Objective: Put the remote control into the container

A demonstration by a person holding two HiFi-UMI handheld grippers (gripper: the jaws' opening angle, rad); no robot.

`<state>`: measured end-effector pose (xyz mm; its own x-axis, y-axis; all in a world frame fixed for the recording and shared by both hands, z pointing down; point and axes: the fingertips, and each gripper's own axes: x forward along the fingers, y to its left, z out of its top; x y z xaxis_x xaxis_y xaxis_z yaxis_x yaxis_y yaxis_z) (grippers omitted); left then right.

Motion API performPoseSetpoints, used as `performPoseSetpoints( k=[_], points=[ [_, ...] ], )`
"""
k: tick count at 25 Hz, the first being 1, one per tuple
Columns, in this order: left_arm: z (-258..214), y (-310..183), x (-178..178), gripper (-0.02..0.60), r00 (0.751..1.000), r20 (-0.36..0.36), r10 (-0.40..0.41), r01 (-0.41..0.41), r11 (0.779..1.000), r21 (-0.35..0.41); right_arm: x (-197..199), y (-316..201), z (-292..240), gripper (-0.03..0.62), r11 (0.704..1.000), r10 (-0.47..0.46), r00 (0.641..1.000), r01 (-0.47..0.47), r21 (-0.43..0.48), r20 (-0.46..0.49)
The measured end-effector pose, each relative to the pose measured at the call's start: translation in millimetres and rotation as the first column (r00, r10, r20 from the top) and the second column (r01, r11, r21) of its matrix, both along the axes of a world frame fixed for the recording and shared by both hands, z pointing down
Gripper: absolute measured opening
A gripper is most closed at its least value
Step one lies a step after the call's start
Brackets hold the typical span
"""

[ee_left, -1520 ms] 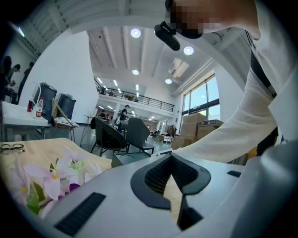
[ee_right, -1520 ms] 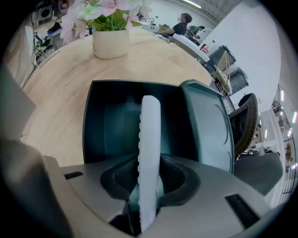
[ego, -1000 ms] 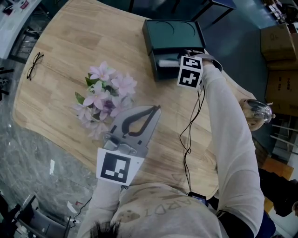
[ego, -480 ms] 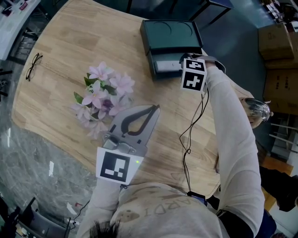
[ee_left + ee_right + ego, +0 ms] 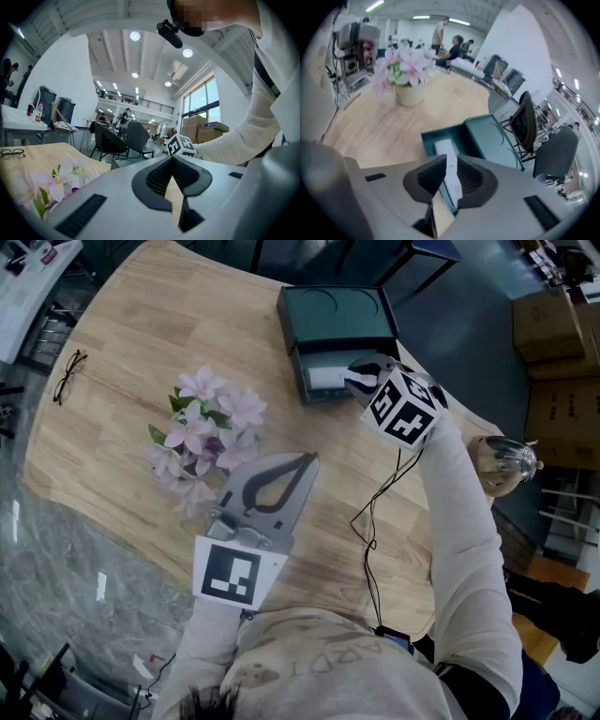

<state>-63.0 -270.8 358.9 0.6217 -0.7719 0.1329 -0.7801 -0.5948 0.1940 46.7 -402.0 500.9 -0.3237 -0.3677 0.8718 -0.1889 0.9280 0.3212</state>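
Note:
The dark green container [image 5: 337, 315] stands at the table's far side, its drawer-like tray pulled open toward me. The white remote control [image 5: 324, 380] lies flat in that tray. My right gripper [image 5: 361, 379] hovers at the tray's right end, just off the remote; its jaws are closing and no pad touches anything. In the right gripper view the remote [image 5: 446, 152] shows through the narrow gap of the right gripper [image 5: 451, 161], down in the container [image 5: 487, 136]. My left gripper [image 5: 305, 460] hangs over the table's near part, shut and empty, also the left gripper [image 5: 172, 161].
A vase of pink flowers [image 5: 202, 442] stands left of centre, close to the left gripper. Spectacles [image 5: 66, 376] lie at the far left edge. A glass object [image 5: 506, 460] sits at the right edge. A black cable [image 5: 375, 521] trails below my right arm.
The right gripper has drawn back from over the tray toward its right end and turned, its jaws narrowing. The remote stays in the tray. The left gripper has not moved.

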Motion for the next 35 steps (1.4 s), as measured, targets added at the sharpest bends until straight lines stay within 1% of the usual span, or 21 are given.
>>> performPoseSetpoints(
  k=[1, 2, 3, 4, 6, 9, 11, 13, 15, 18, 20, 24, 28, 31, 33, 35],
  points=[
    [-2.1, 0.9, 1.0, 0.0, 1.0, 0.001, 0.002, -0.002, 1.0, 0.005, -7.2, 5.2, -12.9, 0.071, 0.999, 0.03, 0.996, -0.032, 0.015, 0.084],
    [-4.4, 2.0, 2.5, 0.0, 1.0, 0.002, 0.004, -0.004, 1.0, 0.011, -13.9, 11.7, -26.7, 0.066, 0.998, 0.057, 0.984, -0.062, 0.027, 0.17],
    [-6.8, 3.5, 4.2, 0.0, 1.0, 0.003, 0.008, -0.008, 1.0, 0.016, -19.8, 19.1, -41.0, 0.064, 0.995, 0.08, 0.964, -0.092, 0.034, 0.254],
    [-9.1, 5.3, 6.3, 0.0, 1.0, 0.005, 0.012, -0.012, 1.0, 0.021, -24.5, 27.3, -55.3, 0.061, 0.992, 0.102, 0.937, -0.122, 0.039, 0.335],
    [-13.4, 9.6, 11.1, 0.0, 1.0, 0.005, 0.022, -0.022, 0.999, 0.028, -29.5, 45.9, -83.1, 0.055, 0.982, 0.142, 0.862, -0.183, 0.037, 0.486],
    [-20.9, 16.9, 20.2, 0.0, 0.999, 0.003, 0.037, -0.038, 0.999, 0.038, -29.4, 77.1, -121.3, 0.046, 0.966, 0.178, 0.726, -0.259, 0.024, 0.665],
    [-26.8, 22.4, 27.0, 0.0, 0.999, 0.004, 0.048, -0.048, 0.998, 0.048, -28.6, 100.3, -142.8, 0.043, 0.957, 0.185, 0.64, -0.29, 0.011, 0.746],
    [-32.4, 29.4, 33.6, 0.0, 0.998, 0.007, 0.062, -0.062, 0.996, 0.056, -26.1, 125.1, -159.4, 0.042, 0.948, 0.193, 0.571, -0.318, -0.002, 0.798],
    [-38.2, 37.2, 39.7, 0.0, 0.997, 0.01, 0.076, -0.077, 0.995, 0.066, -20.3, 149.1, -173.3, 0.04, 0.937, 0.201, 0.517, -0.349, -0.009, 0.832],
    [-48.6, 49.0, 46.5, 0.0, 0.996, 0.012, 0.085, -0.086, 0.993, 0.085, -10.5, 181.9, -192.7, 0.04, 0.922, 0.205, 0.45, -0.387, -0.017, 0.869],
    [-54.4, 58.7, 50.8, 0.0, 0.996, 0.022, 0.091, -0.093, 0.991, 0.099, -5.3, 204.1, -203.6, 0.04, 0.914, 0.201, 0.418, -0.404, -0.017, 0.886],
    [-61.3, 84.0, 64.0, 0.0, 0.994, 0.039, 0.107, -0.11, 0.988, 0.111, 6.0, 249.8, -218.1, 0.04, 0.901, 0.204, 0.367, -0.433, -0.027, 0.908],
    [-67.5, 112.3, 79.5, 0.0, 0.992, 0.041, 0.116, -0.12, 0.986, 0.115, 15.7, 289.9, -220.9, 0.04, 0.9, 0.219, 0.33, -0.431, -0.059, 0.918],
    [-75.0, 135.8, 94.2, 0.0, 0.989, 0.059, 0.136, -0.142, 0.981, 0.132, 28.9, 314.4, -226.6, 0.04, 0.891, 0.218, 0.289, -0.449, -0.069, 0.932],
    [-82.3, 151.3, 104.6, 0.0, 0.987, 0.065, 0.145, -0.153, 0.977, 0.146, 38.3, 327.4, -232.7, 0.04, 0.884, 0.207, 0.272, -0.463, -0.061, 0.94],
    [-90.1, 167.1, 115.2, 0.0, 0.986, 0.069, 0.153, -0.163, 0.974, 0.158, 47.6, 338.3, -239.8, 0.04, 0.877, 0.194, 0.264, -0.479, -0.046, 0.945]
  ],
)
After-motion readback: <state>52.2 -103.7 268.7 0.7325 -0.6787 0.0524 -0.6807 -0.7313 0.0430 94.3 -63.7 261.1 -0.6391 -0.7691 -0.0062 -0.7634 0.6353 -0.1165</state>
